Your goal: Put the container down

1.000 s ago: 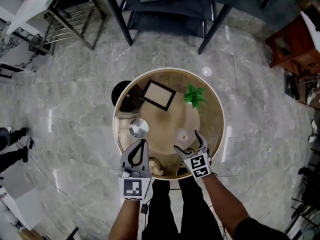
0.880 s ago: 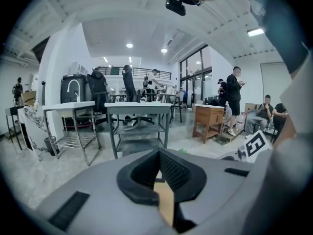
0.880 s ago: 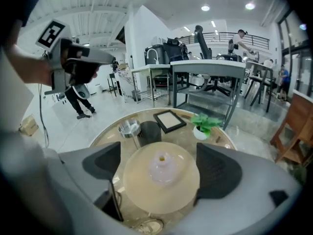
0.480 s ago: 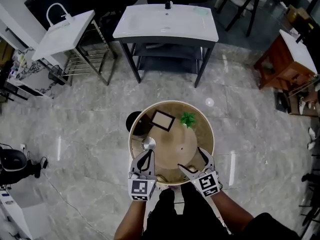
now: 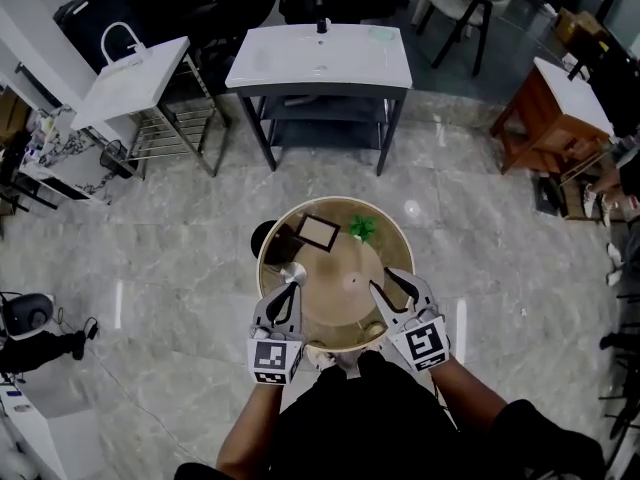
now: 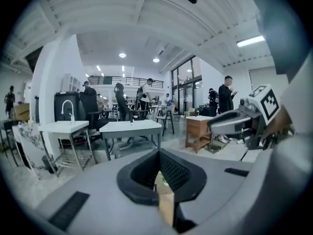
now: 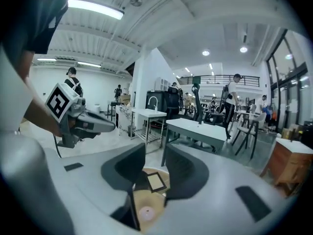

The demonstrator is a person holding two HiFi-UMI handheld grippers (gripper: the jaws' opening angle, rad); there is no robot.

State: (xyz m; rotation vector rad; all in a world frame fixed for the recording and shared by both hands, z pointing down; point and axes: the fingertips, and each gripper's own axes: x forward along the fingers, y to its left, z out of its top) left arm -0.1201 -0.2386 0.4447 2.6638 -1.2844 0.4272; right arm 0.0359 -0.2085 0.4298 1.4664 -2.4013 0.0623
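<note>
A small clear round container [image 5: 352, 281] stands on the round wooden table [image 5: 400, 258]; in the right gripper view the container [image 7: 145, 213] shows pinkish, low in the gap between the jaws. My right gripper [image 5: 381, 279] hovers just right of it. Its jaws are closing, a gap is still left, and nothing is between them [image 7: 155, 153]. My left gripper [image 5: 287, 290] is over the table's near left with its pads together on nothing [image 6: 159, 155]. Both grippers are raised well above the tabletop.
On the table are a black picture frame [image 5: 318, 230], a small green plant [image 5: 362, 228] and a silver round piece [image 5: 296, 269] by the left gripper's tip. A white-topped table [image 5: 320, 58], a sink stand [image 5: 135, 73] and a wooden cabinet [image 5: 545, 118] stand beyond on the marble floor.
The head view has pulled up and back, so the table looks smaller. The right gripper has drawn away from the container, which stays on the table, and its jaws have narrowed.
</note>
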